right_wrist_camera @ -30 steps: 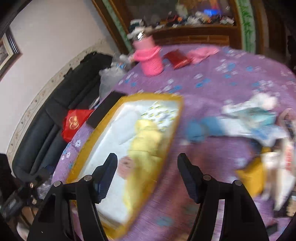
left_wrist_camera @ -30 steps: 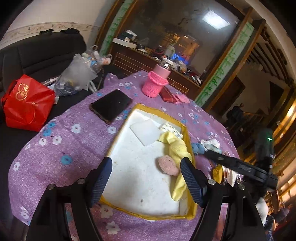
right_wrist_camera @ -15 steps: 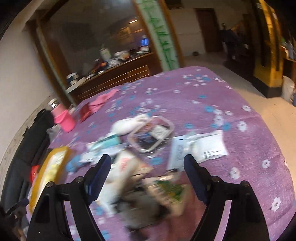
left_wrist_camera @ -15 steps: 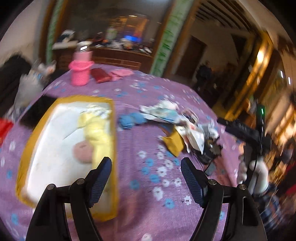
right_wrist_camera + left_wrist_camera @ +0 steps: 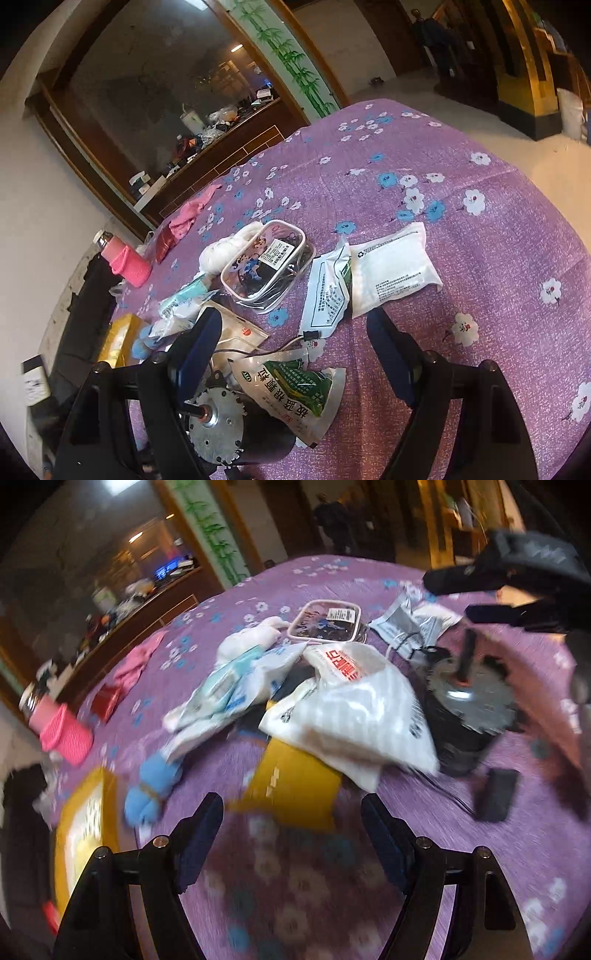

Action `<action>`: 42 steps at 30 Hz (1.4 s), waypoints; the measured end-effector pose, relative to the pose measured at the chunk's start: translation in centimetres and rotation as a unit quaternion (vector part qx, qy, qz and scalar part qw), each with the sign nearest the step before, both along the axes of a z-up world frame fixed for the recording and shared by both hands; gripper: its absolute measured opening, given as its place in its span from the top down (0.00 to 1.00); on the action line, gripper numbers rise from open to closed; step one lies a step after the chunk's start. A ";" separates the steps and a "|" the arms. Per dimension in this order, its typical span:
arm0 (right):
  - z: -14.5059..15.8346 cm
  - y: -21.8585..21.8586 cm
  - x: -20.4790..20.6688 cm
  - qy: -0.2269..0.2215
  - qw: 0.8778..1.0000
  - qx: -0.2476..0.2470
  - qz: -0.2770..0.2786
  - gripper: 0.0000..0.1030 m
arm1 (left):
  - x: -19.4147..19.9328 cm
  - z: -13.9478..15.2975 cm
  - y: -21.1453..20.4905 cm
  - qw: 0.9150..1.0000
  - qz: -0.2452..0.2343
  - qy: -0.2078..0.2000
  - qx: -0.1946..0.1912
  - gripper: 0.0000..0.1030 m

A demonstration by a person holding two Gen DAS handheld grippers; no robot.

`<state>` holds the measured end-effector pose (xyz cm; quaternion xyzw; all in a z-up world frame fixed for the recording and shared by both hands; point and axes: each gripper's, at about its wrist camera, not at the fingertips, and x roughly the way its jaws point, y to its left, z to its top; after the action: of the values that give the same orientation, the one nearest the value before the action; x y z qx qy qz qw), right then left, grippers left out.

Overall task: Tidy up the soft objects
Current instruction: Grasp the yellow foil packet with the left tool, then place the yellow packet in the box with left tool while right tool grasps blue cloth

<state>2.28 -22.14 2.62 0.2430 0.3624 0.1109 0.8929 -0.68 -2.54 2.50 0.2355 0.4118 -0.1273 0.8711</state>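
A clutter pile lies on the purple flowered tablecloth [image 5: 480, 229]. My left gripper [image 5: 291, 830] is open and empty, above a yellow packet [image 5: 291, 790] and a white plastic bag [image 5: 354, 716]. A blue soft toy [image 5: 151, 786] lies to its left, beside the yellow-rimmed tray [image 5: 85, 834]. A white soft bundle [image 5: 251, 642] lies farther back. My right gripper [image 5: 295, 343] is open and empty above a green-printed pouch [image 5: 295, 395]; it also shows in the left wrist view [image 5: 517, 587]. The white soft bundle [image 5: 225, 247] and a white padded pack [image 5: 391, 269] lie ahead of it.
A metal motor [image 5: 229, 428] sits at the right gripper's left finger, also in the left wrist view [image 5: 465, 716]. A clear case [image 5: 269, 262], a pink-sleeved bottle [image 5: 125, 262], a pink cloth [image 5: 192, 210], a red pouch [image 5: 164, 240] and a small black block [image 5: 495, 794] lie around.
Both grippers have swung right, away from the tray and over the clutter pile. Both stayed open and empty.
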 end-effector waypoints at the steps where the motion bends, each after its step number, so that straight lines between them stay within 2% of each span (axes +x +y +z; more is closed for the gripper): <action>1: -0.1 -0.2 0.0 0.001 1.000 0.004 -0.001 0.23 | 0.6 -0.2 -0.3 1.000 0.000 -0.003 0.007 0.22; 4: -0.2 -0.4 0.1 0.009 1.000 0.014 -0.004 0.23 | 2.0 -0.5 -0.3 1.000 0.008 0.011 -0.010 0.22; 5: -0.3 -0.5 0.1 0.012 1.000 0.016 -0.005 0.23 | 2.3 -0.5 -0.3 0.999 0.011 0.022 -0.025 0.32; 6: -0.3 -0.6 0.1 0.014 1.000 0.017 -0.007 0.23 | 2.5 -0.5 -0.2 0.998 0.014 0.033 -0.046 0.51; 9: -0.4 -0.7 0.1 0.014 1.000 0.018 -0.010 0.23 | 1.8 0.3 1.2 0.994 0.036 0.044 -0.097 0.51; 12: -0.5 -0.7 0.1 0.016 1.000 0.014 -0.012 0.23 | -0.7 1.0 2.8 0.991 0.046 0.045 -0.114 0.51; 17: -0.8 -0.5 0.3 0.026 1.000 0.009 -0.012 0.23 | -4.6 0.8 4.6 0.989 0.058 0.068 -0.114 0.49; 21: -1.0 -0.3 0.4 0.029 0.999 0.008 -0.010 0.23 | -5.0 0.5 4.3 0.992 0.060 0.055 -0.100 0.31; 23: -1.0 -0.3 0.4 0.030 0.999 0.003 -0.011 0.23 | -4.4 0.2 3.7 0.992 0.063 0.054 -0.099 0.31; 25: -1.1 -0.2 0.4 0.031 0.999 -0.001 -0.013 0.23 | -3.9 -0.7 3.1 0.993 0.063 0.059 -0.084 0.31; 26: -1.2 -0.3 0.4 0.031 0.999 -0.004 -0.016 0.23 | -3.9 -0.8 3.1 0.993 0.064 0.054 -0.087 0.36; 27: -1.1 -0.3 0.4 0.031 0.999 -0.006 -0.018 0.23 | -4.0 -0.7 3.2 0.992 0.063 0.055 -0.097 0.48; 28: -1.2 -0.3 0.5 0.031 0.999 -0.009 -0.021 0.23 | -4.1 -0.5 3.3 0.991 0.066 0.055 -0.104 0.49; 29: -1.2 -0.4 0.5 0.032 0.999 -0.012 -0.023 0.23 | -4.5 0.0 3.7 0.989 0.070 0.052 -0.120 0.53; 32: -1.5 -0.5 0.7 0.036 0.999 -0.015 -0.024 0.23 | -5.9 1.5 5.1 0.983 0.078 0.039 -0.160 0.53; 37: -1.8 -0.2 0.9 0.042 0.999 -0.021 -0.017 0.23 | -9.3 5.3 8.1 0.965 0.080 0.001 -0.249 0.53; 42: -2.0 0.3 0.9 0.041 0.999 -0.034 -0.012 0.23 | -12.1 8.0 11.8 0.948 0.090 -0.044 -0.301 0.53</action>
<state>3.22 -21.87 0.67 0.2212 0.3994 0.0777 0.8863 -12.80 9.27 10.53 -0.0702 0.3356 -0.1556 0.9264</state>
